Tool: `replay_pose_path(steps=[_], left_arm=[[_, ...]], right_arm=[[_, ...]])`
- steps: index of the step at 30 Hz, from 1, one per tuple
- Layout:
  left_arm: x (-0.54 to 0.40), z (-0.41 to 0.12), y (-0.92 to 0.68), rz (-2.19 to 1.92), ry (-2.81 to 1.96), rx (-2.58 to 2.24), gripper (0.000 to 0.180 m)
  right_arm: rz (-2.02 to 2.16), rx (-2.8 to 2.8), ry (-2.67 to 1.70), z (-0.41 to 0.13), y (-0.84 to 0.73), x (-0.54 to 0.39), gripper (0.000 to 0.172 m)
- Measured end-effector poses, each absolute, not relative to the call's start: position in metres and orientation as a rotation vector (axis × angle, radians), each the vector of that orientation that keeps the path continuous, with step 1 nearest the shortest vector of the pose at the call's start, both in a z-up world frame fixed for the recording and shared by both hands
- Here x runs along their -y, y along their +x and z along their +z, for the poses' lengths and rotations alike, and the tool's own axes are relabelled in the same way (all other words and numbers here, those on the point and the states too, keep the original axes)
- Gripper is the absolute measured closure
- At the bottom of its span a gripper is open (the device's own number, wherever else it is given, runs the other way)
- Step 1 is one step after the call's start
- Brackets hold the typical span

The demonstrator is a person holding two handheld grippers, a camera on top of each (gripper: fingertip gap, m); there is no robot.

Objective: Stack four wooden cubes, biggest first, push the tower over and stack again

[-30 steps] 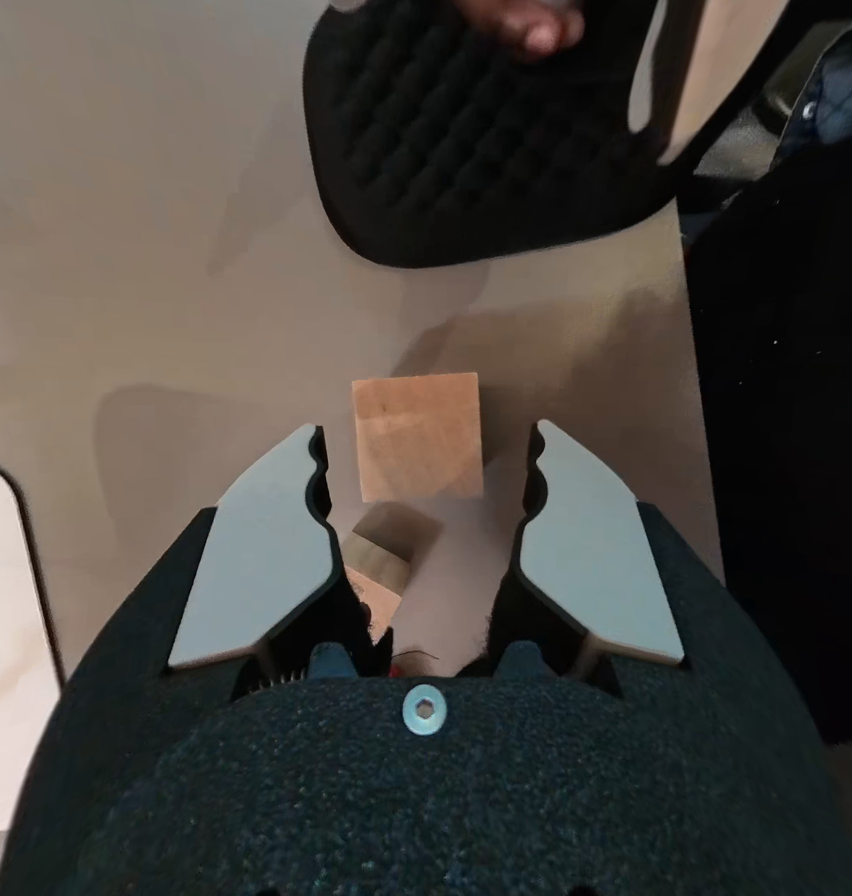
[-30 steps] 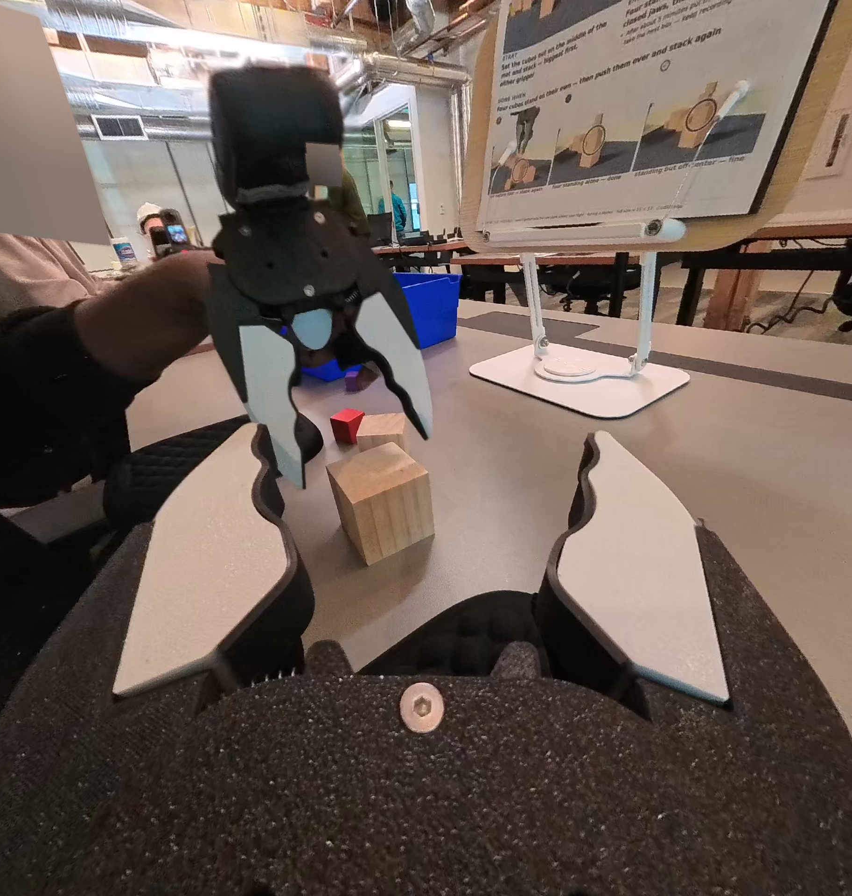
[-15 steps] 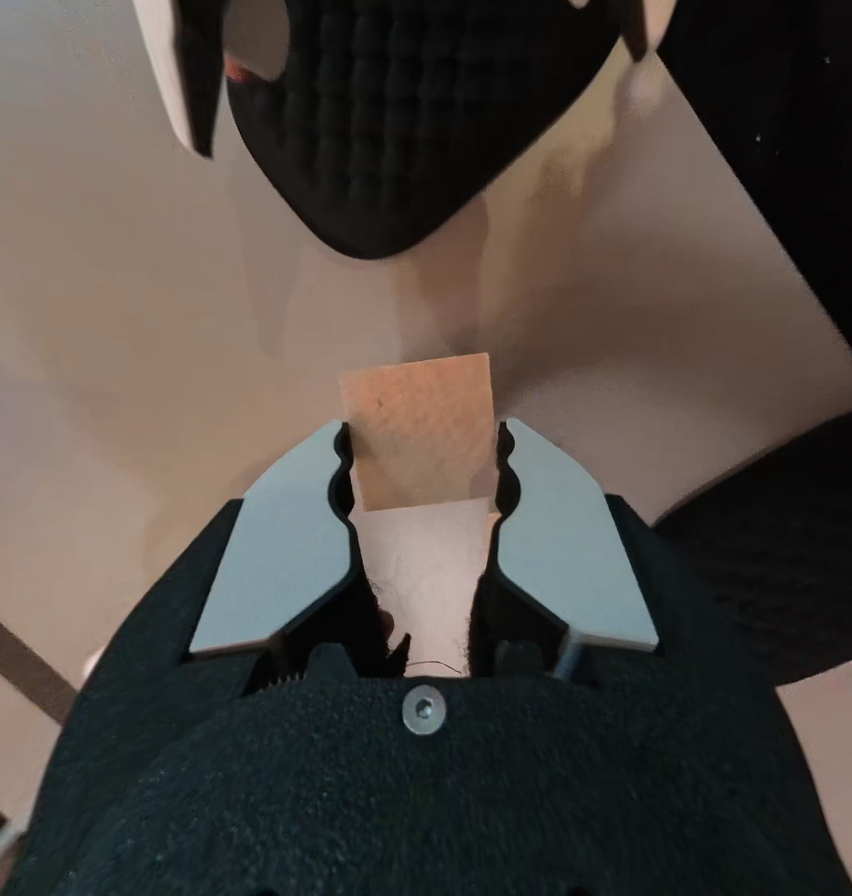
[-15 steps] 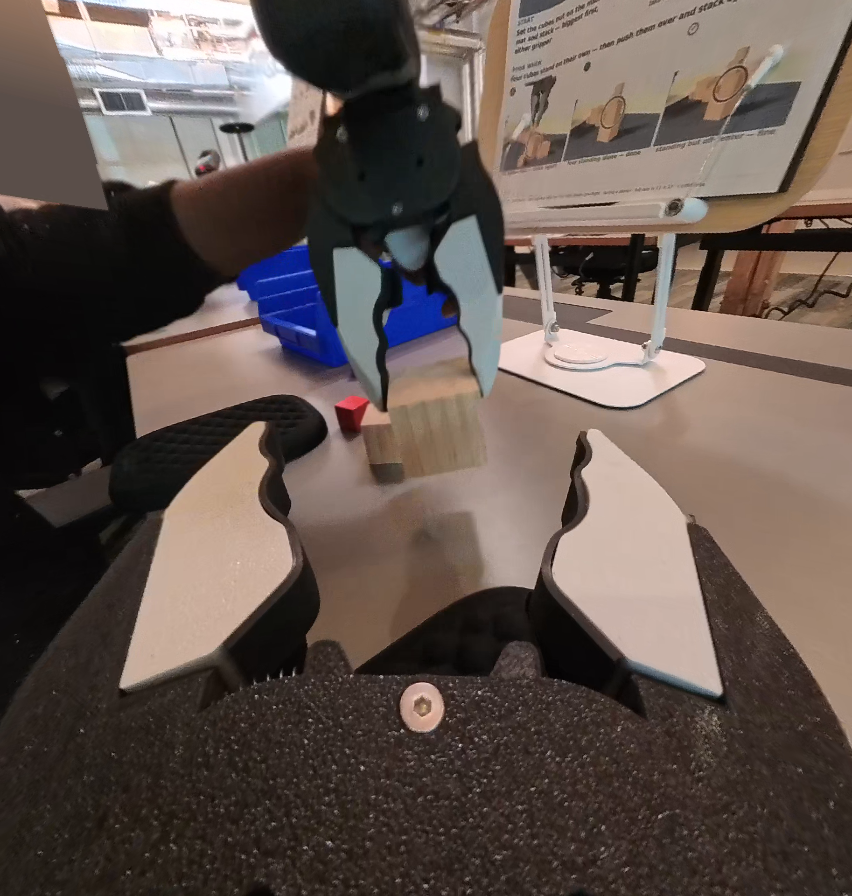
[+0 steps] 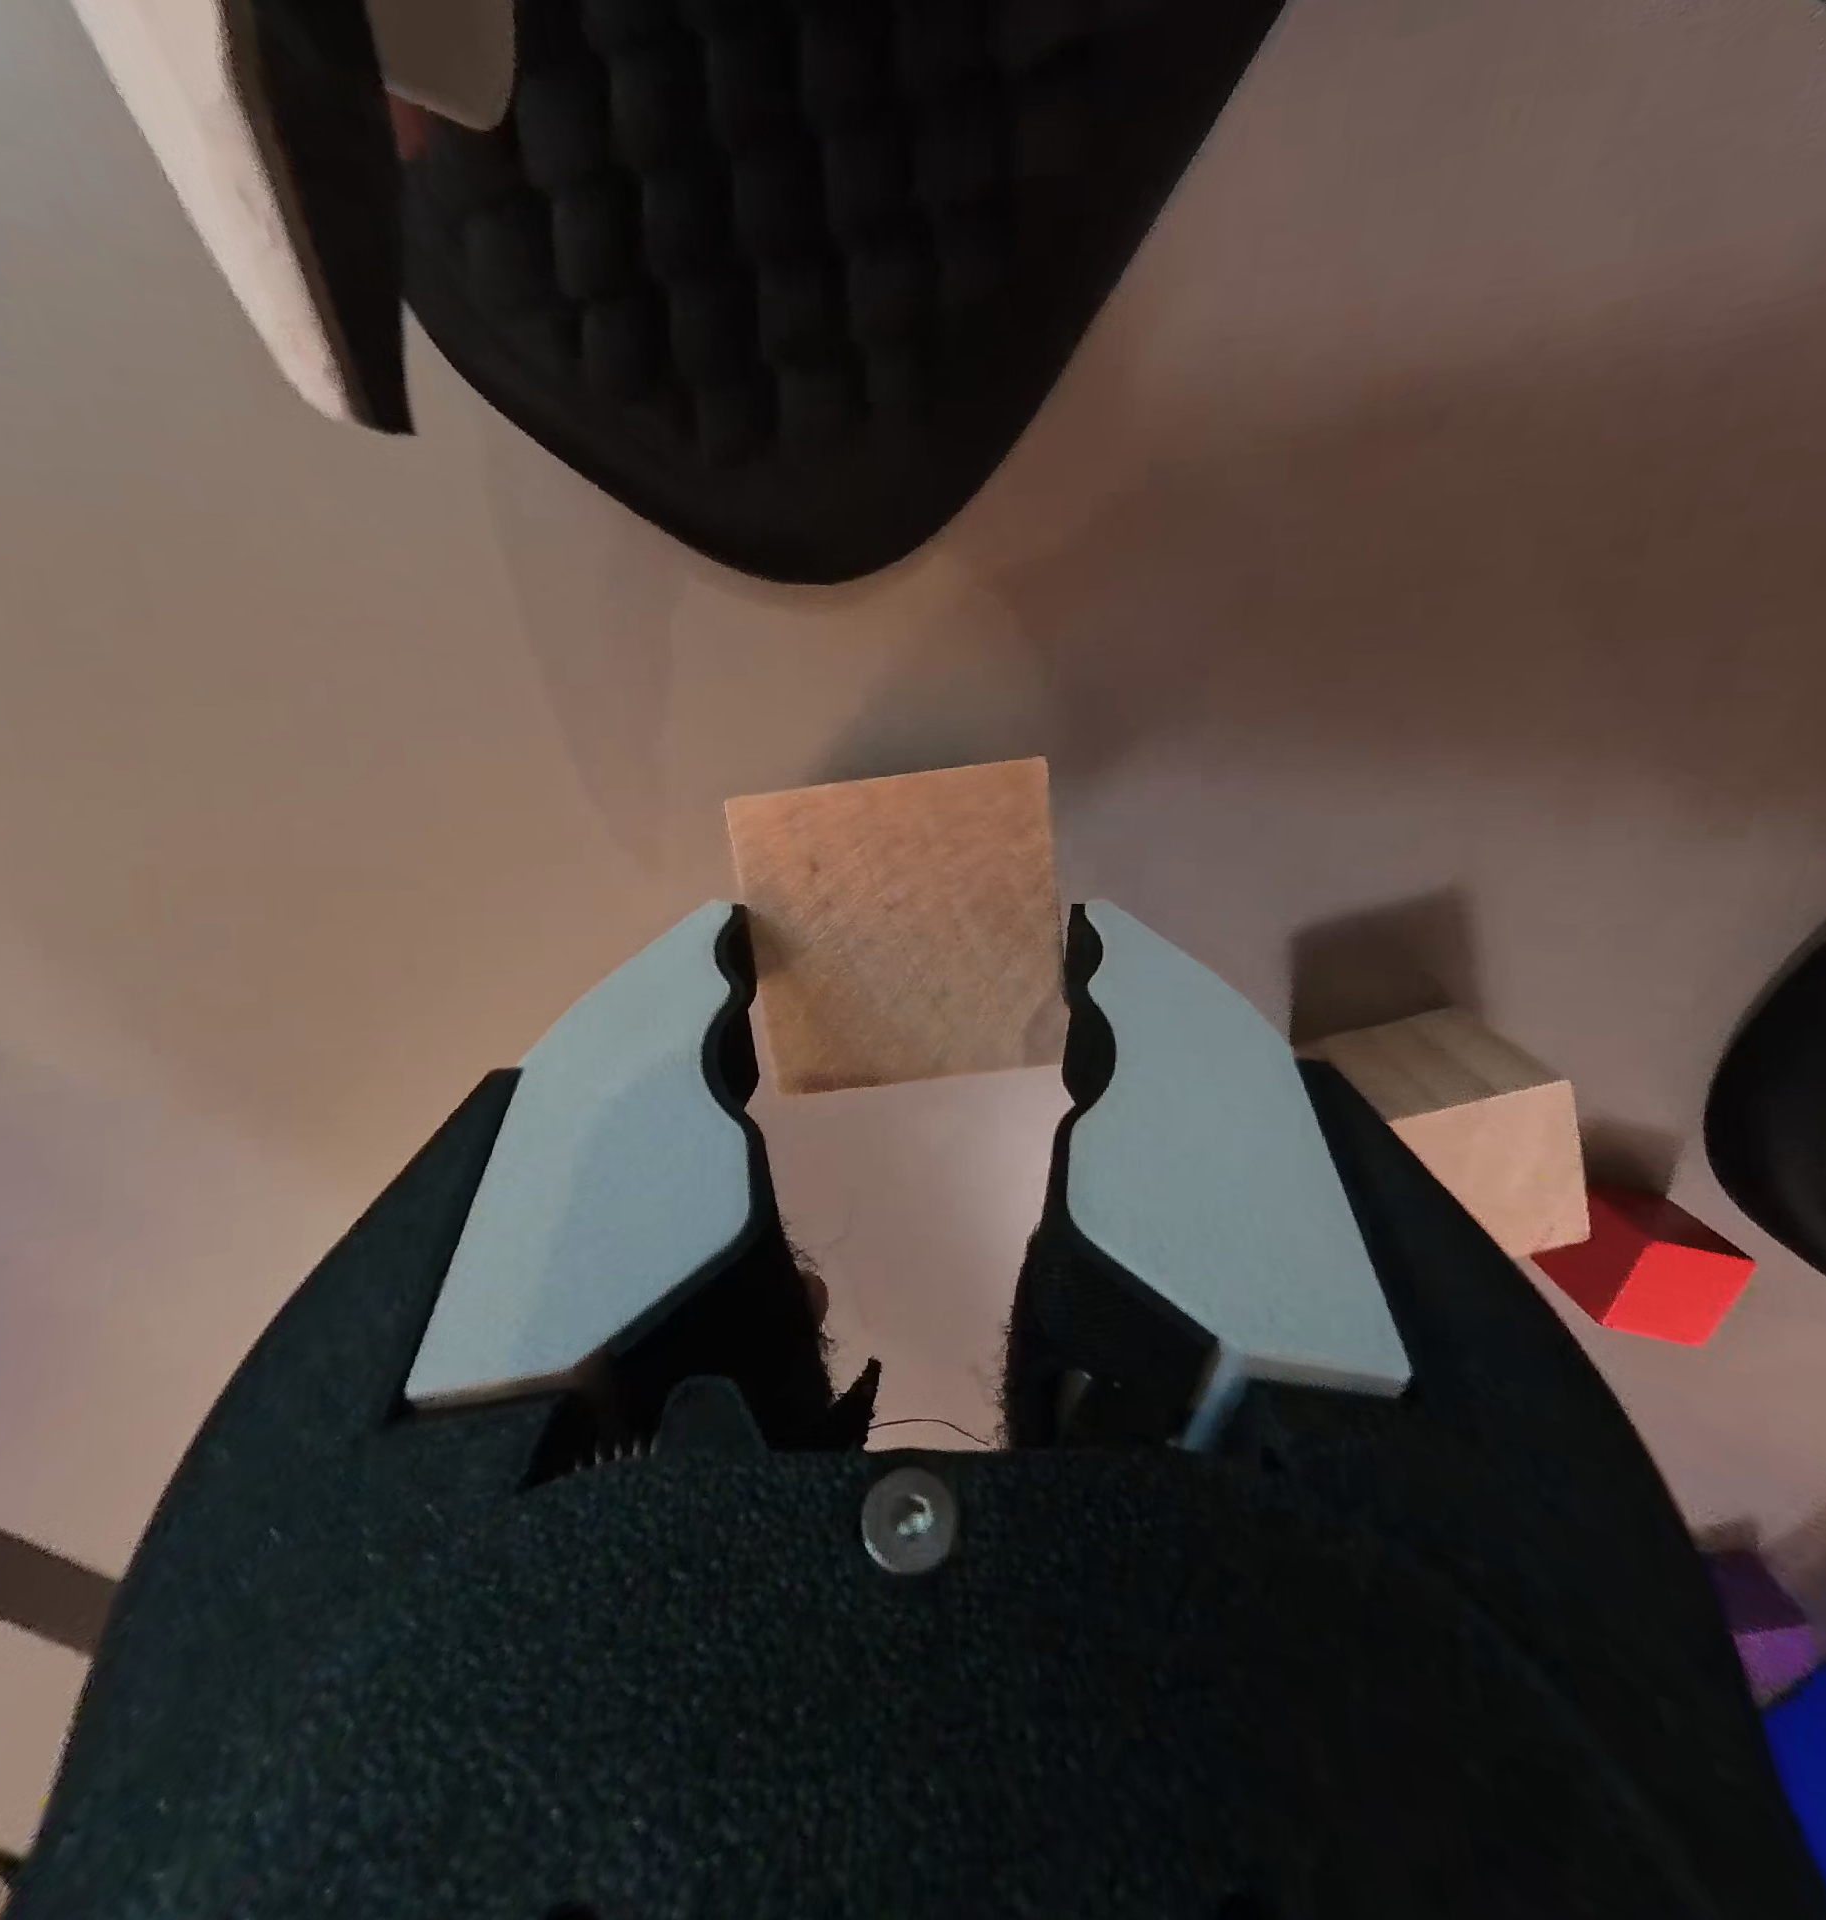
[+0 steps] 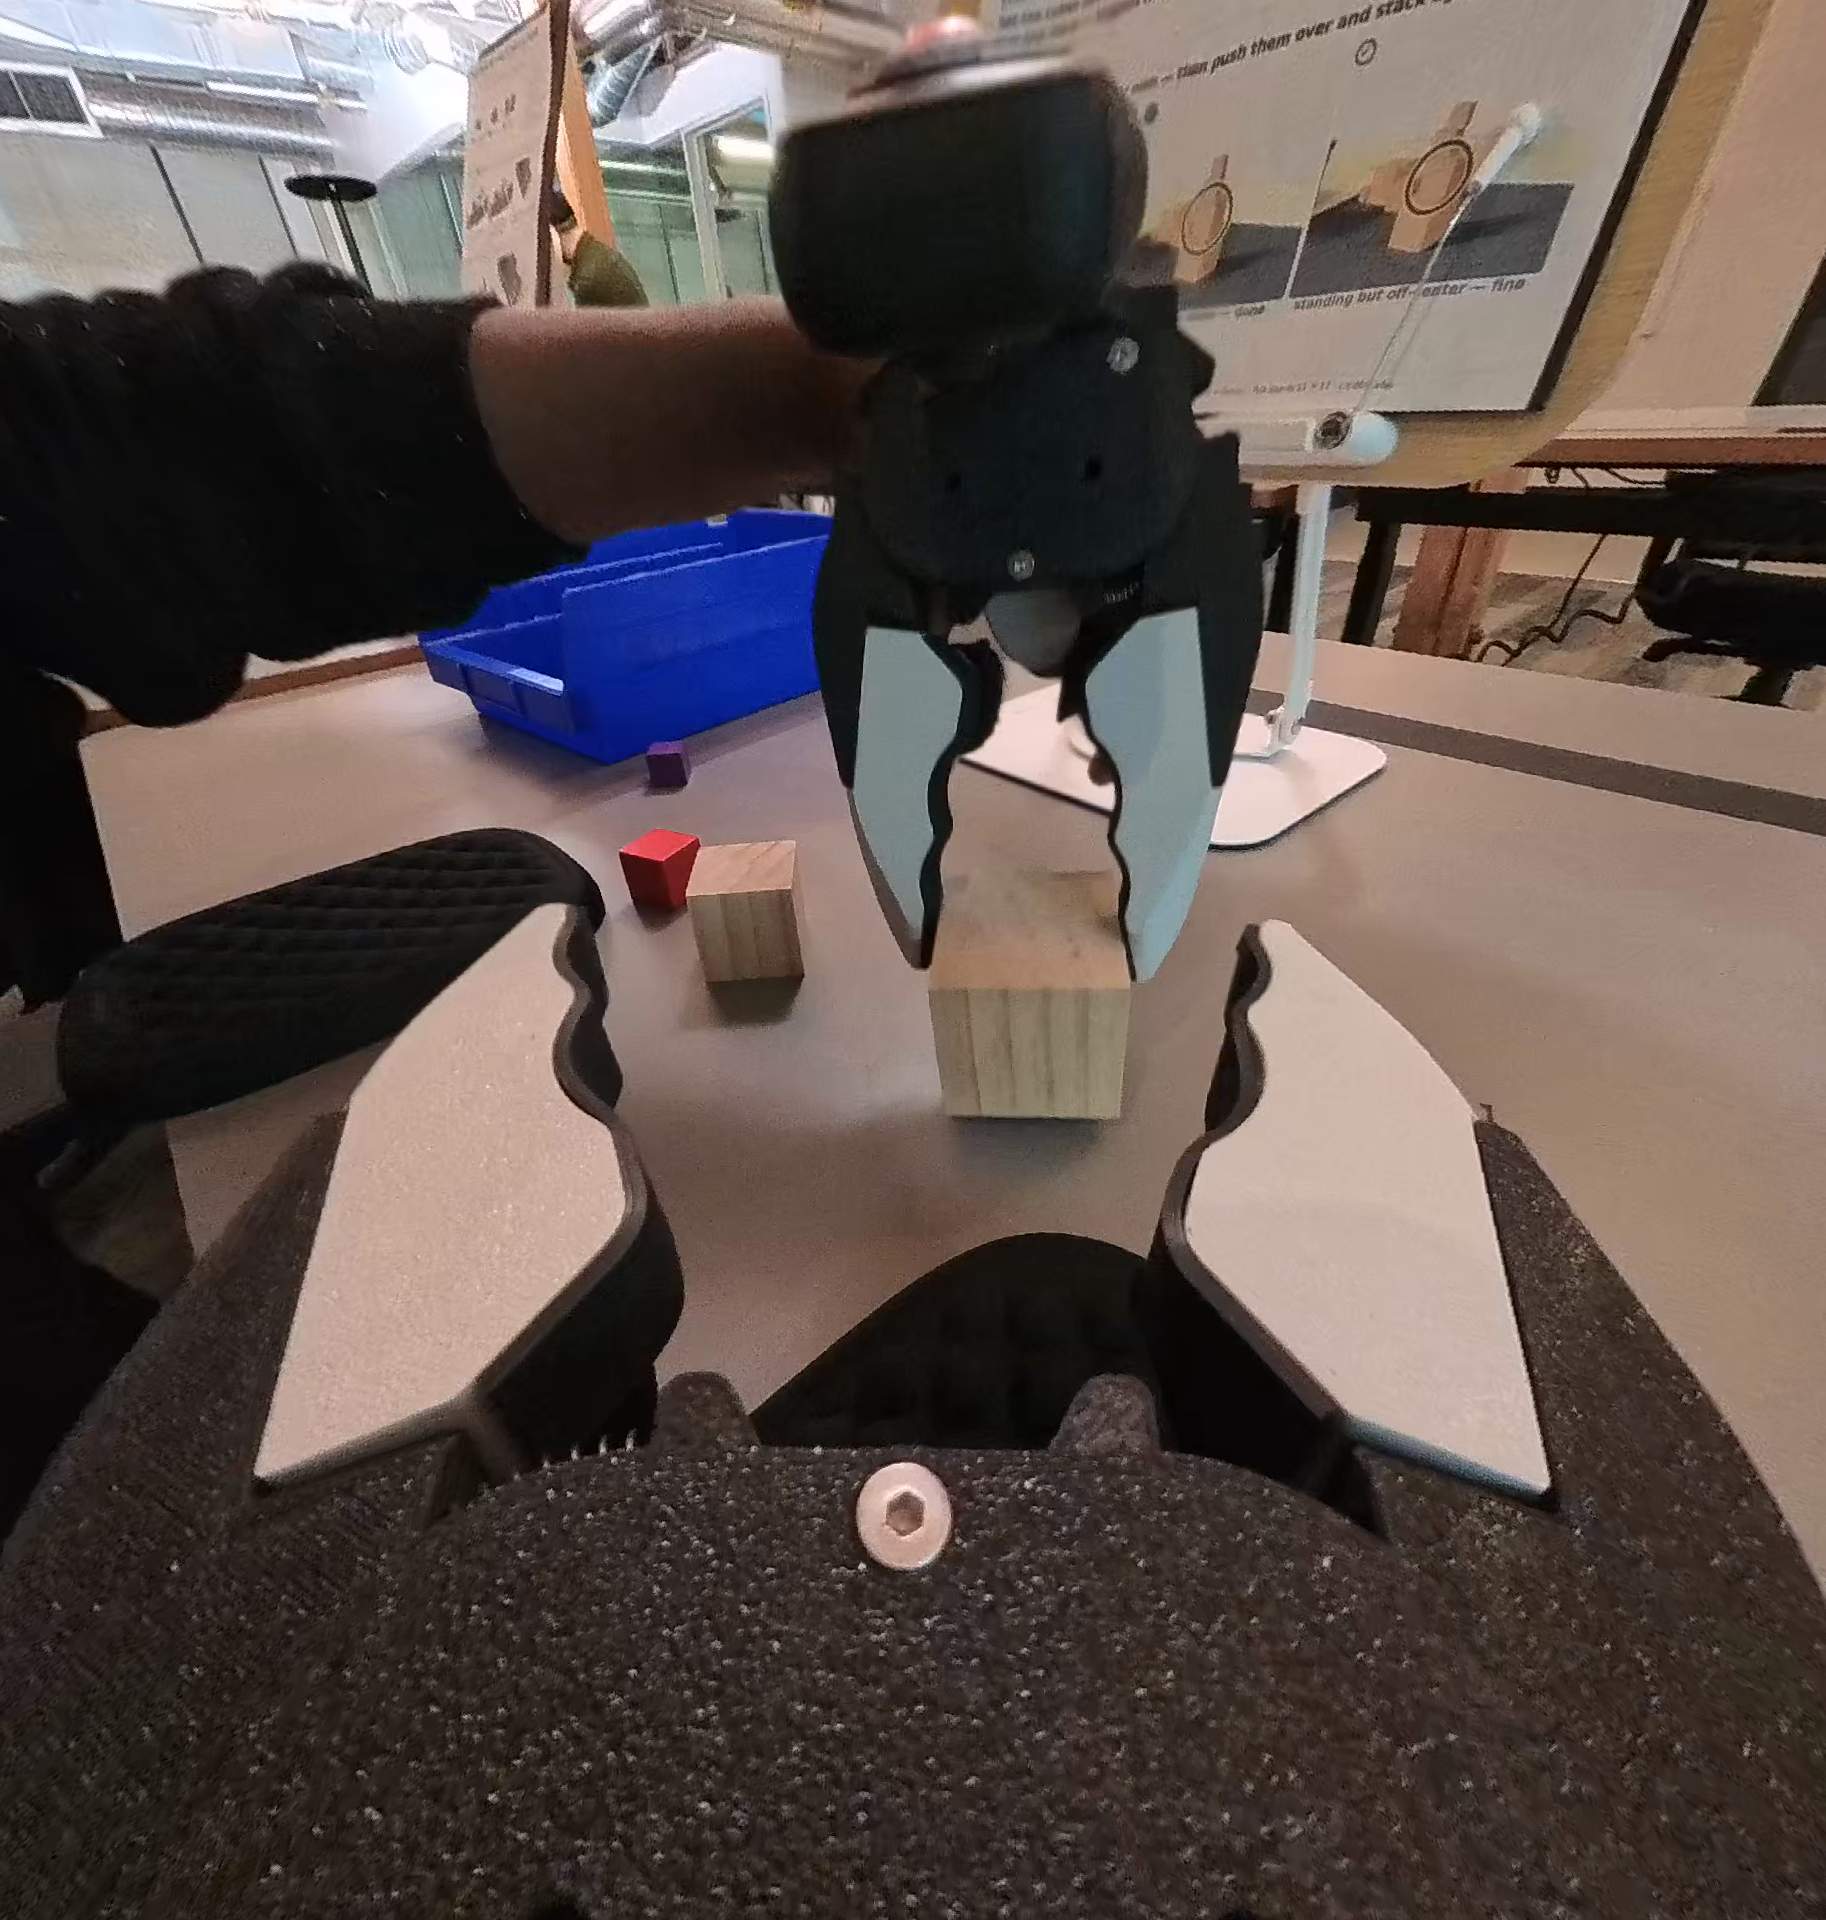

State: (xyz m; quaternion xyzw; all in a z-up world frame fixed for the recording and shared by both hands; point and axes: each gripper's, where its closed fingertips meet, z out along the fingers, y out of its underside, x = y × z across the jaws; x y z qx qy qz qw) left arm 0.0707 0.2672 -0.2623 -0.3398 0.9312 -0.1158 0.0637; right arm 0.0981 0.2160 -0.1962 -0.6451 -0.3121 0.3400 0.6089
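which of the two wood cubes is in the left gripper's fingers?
The larger cube, nearest the camera: the left gripper has a finger on each side of its top. The smaller cube sits free beside the red block.

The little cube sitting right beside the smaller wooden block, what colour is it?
Red. The little cube shows best in the right wrist view, next to the smaller wooden block.

A grey tabletop fronts wooden-legged desks, glass partitions and exposed ceiling ducts.
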Motion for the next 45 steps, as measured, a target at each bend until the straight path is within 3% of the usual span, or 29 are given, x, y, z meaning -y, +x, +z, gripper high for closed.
replay_pose_path(steps=[5,8,11,17,27,32,45], left_arm=[[-0.268,-0.271,0.071,-0.347,-1.092,-2.844,0.122],[-0.270,-0.270,0.069,-0.338,-1.191,-2.802,0.097],[-0.274,-0.257,0.061,-0.292,-1.259,-2.697,0.090],[-0.235,-0.225,-0.010,-0.363,-1.392,-2.646,0.100],[-0.232,-0.269,-0.047,-0.195,-1.458,-2.702,0.114],[-0.233,-0.285,-0.050,-0.231,-1.425,-2.725,0.137],[-0.257,-0.211,0.030,-0.150,-1.171,-2.790,0.137]], right_arm=[[0.801,0.709,-1.490,-0.195,0.099,-0.216,0.061],[0.798,0.717,-1.490,-0.196,0.099,-0.216,0.062],[0.794,0.722,-1.486,-0.196,0.098,-0.215,0.063],[0.814,0.712,-1.494,-0.196,0.099,-0.216,0.065],[0.796,0.734,-1.498,-0.197,0.096,-0.215,0.067],[0.790,0.743,-1.494,-0.197,0.096,-0.215,0.068],[0.781,0.740,-1.499,-0.198,0.096,-0.215,0.067]])
